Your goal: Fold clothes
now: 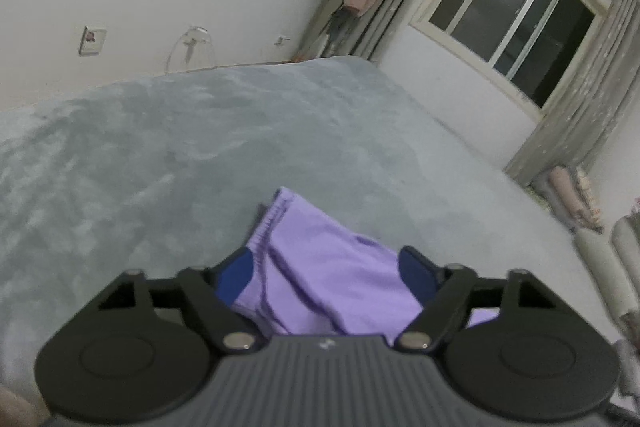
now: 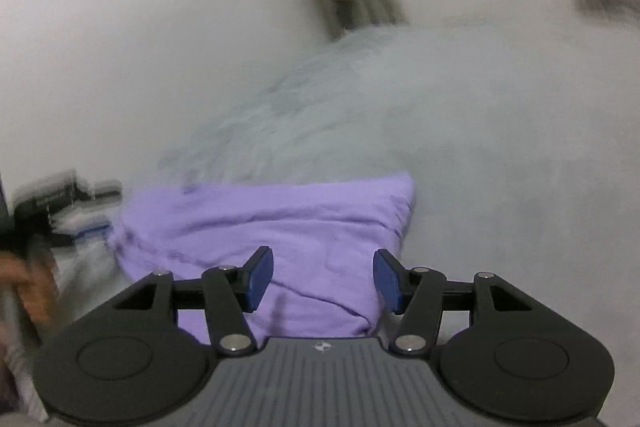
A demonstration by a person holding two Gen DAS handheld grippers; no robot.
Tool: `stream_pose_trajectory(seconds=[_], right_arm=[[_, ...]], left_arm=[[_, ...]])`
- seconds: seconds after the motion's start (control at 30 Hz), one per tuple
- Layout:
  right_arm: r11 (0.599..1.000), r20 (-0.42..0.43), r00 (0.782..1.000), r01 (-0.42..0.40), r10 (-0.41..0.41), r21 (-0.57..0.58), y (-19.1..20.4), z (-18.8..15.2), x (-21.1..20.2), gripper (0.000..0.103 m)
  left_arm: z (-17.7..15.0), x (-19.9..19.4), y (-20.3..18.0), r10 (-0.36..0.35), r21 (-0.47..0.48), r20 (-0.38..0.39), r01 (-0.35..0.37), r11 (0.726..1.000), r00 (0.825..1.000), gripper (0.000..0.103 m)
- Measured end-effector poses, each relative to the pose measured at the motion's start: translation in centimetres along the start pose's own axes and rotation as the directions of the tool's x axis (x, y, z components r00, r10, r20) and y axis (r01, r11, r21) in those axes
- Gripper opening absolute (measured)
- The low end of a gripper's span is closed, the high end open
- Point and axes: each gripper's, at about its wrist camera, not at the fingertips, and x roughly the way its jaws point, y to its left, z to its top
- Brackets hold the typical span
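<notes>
Left wrist: left tongs (image 1: 326, 273) apart astride purple garment (image 1: 320, 267) | right tongs (image 2: 323, 279) apart, empty

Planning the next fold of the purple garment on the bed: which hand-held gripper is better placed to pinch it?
Probably left. The left hand-held gripper straddles the purple garment near its hemmed edge, sharply seen. The right hand-held gripper hangs open over it, its view motion-blurred.

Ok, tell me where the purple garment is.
The purple garment lies on the grey bed cover, low centre in both wrist views, directly ahead of each tool.
</notes>
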Motion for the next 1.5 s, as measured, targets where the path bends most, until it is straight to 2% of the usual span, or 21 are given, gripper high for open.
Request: stream_pose_trajectory(seconds=[0.07,0.13,0.23,0.3,0.37,0.43,0.47,0.57,0.7,0.87,1.1,1.37,1.5], right_arm=[[0.999,-0.029,0.999,0.012,-0.013,-0.030,0.0,0.0,0.1,0.055],[0.999,-0.041,0.999,0.008,-0.010,-0.031,-0.3,-0.1,-0.4,0.055],[1.000,-0.008,1.000,-0.020,0.020,0.012,-1.0,0.0,-1.9,0.053],[0.996,0.001,0.999,0.035,-0.035,-0.081,-0.7,-0.1,-2.6,0.044],[0.972,-0.006,0.994,0.102,-0.106,-0.211,0.1,-0.6,-2.9,0.043],[0.957,-0.011,0.994,0.102,-0.109,-0.271,0.5,-1.3,-2.8,0.043],[0.953,-0.013,0.994,0.100,-0.108,-0.286,0.7,-1.4,-2.6,0.040],[0.940,-0.033,0.993,0.096,-0.113,-0.328,1.3,-1.7,-1.7,0.014],[0.920,-0.040,0.989,0.120,-0.145,-0.373,1.8,-2.2,-1.1,0.013],[0.935,-0.012,0.991,0.124,-0.136,-0.333,1.3,-1.9,-1.9,0.005],[0.941,0.006,0.992,0.123,-0.127,-0.316,1.8,-1.4,-3.2,0.004],[0.930,-0.005,0.986,0.158,-0.169,-0.333,0.7,-1.8,-5.0,0.002],[0.915,0.020,0.988,0.147,-0.150,-0.376,1.3,-2.0,-4.9,0.003]], left_arm=[[-0.3,0.2,-0.2,0.016,0.025,-0.005,-0.016,1.000,1.000,0.058],[-0.4,0.1,-0.6,0.023,0.046,-0.001,-0.023,0.999,1.000,0.055],[-0.5,-0.4,-1.2,0.008,0.067,0.014,-0.009,0.998,1.000,0.055],[-0.7,-0.7,-1.9,-0.015,0.109,0.019,0.012,0.994,1.000,0.055],[-1.2,-0.7,-2.8,-0.026,0.152,0.008,0.024,0.988,1.000,0.056],[-1.6,-0.6,-3.6,-0.035,0.178,-0.007,0.036,0.983,0.999,0.056],[-1.9,-0.6,-3.9,-0.040,0.191,-0.015,0.042,0.981,0.999,0.057],[-2.2,-0.5,-4.3,-0.058,0.199,-0.035,0.064,0.978,0.998,0.060],[-2.3,-0.3,-3.9,-0.051,0.187,-0.059,0.061,0.981,0.997,0.061],[-2.4,-0.1,-3.6,-0.048,0.168,-0.071,0.060,0.984,0.996,0.063],[-2.0,0.0,-2.8,-0.060,0.141,-0.075,0.070,0.988,0.995,0.063],[-1.7,0.4,-2.5,-0.074,0.111,-0.085,0.083,0.990,0.994,0.067],[-1.6,0.4,-2.6,-0.081,0.118,-0.084,0.091,0.989,0.993,0.072]])
